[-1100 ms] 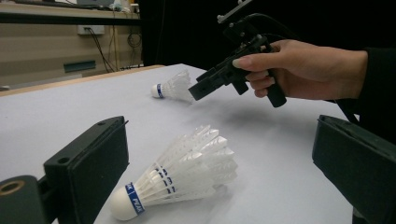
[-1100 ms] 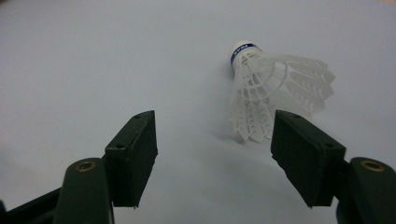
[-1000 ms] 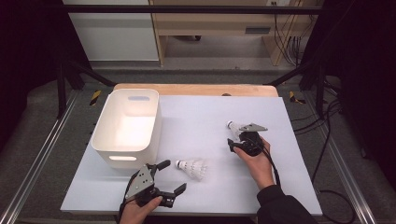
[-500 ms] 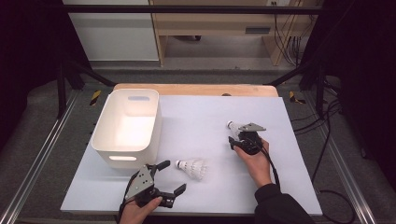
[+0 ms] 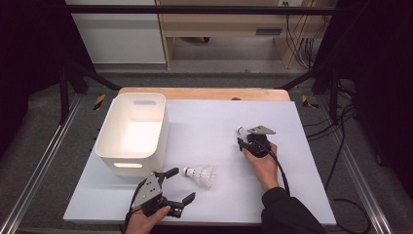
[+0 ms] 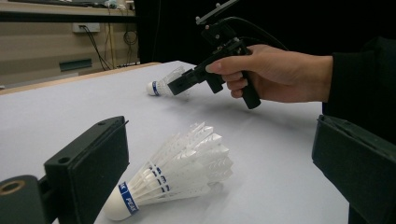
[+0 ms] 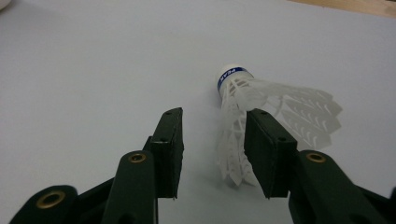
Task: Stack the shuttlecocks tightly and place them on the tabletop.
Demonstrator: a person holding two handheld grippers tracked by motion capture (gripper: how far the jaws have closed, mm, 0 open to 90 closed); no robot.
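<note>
Right gripper (image 7: 212, 140) jaws narrowing since the earlier frame – not yet clamping, far shuttlecock (image 7: 261, 116) lying partly between them, left gripper (image 5: 178, 187) gaping wide, near shuttlecock (image 5: 200, 174) just ahead.

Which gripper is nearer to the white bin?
Left. The left gripper sits just below the white bin's front right corner, near the table's front edge. The right gripper is well off to the bin's right, at the far shuttlecock.
</note>
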